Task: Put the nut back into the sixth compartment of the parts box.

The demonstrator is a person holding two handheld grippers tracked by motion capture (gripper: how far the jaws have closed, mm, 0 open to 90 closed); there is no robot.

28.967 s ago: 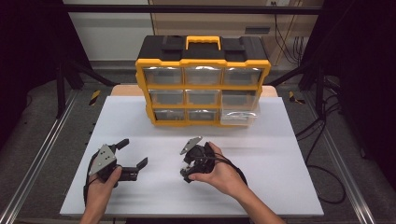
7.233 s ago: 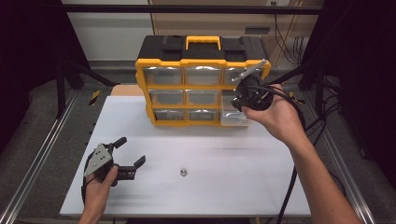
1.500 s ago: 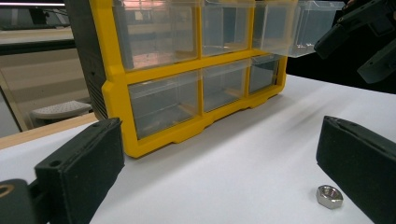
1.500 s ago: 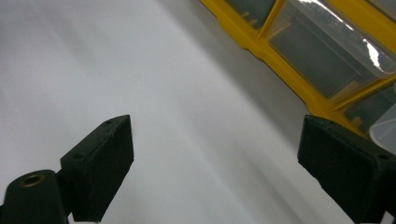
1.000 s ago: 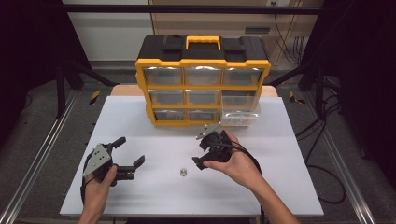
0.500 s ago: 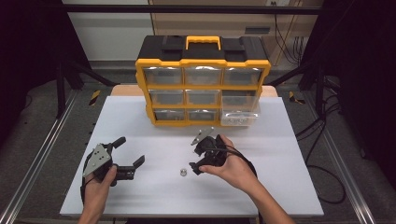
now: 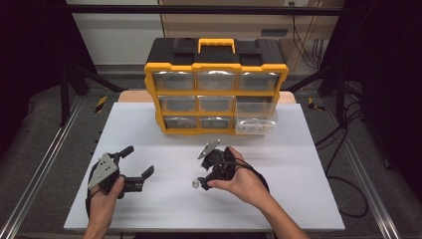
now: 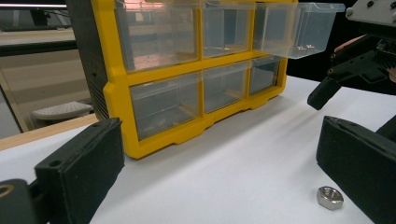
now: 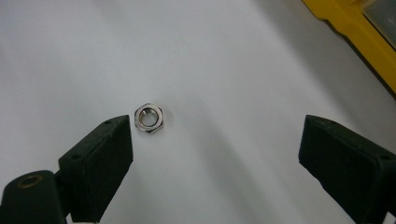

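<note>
R gripper (image 7: 205, 180) hovers over the hex nut (image 7: 195, 183), which lies flat on the white table (image 7: 308, 164), near centre, well in front of the yellow organizer (image 7: 216, 87). In the right gripper view the nut (image 9: 149, 117) sits just beside the tip of the left-hand jaw, w/ lots of bare table between it and the other jaw; jaws spread wide, nothing held. Can't tell if that jaw tip actually touches the nut (looks like a hair's gap).

L gripper (image 7: 140, 172) rests low at the table's front-left, well apart from the R one, jaws also wide open & empty. In the left gripper view the nut (image 8: 329, 197) lies just ahead of one jaw tip, and the R gripper (image 8: 355, 70) shows at the upper edge, above the nut.

Organizer stands upright at the back of the table, black top w/ yellow handle (image 7: 216, 45), 3x3 clear drawers. One drawer (image 7: 256, 122) on the organizer's right column is pulled partway out; small metal bits inside, too small to tell apart. Other drawers pushed in.
</note>
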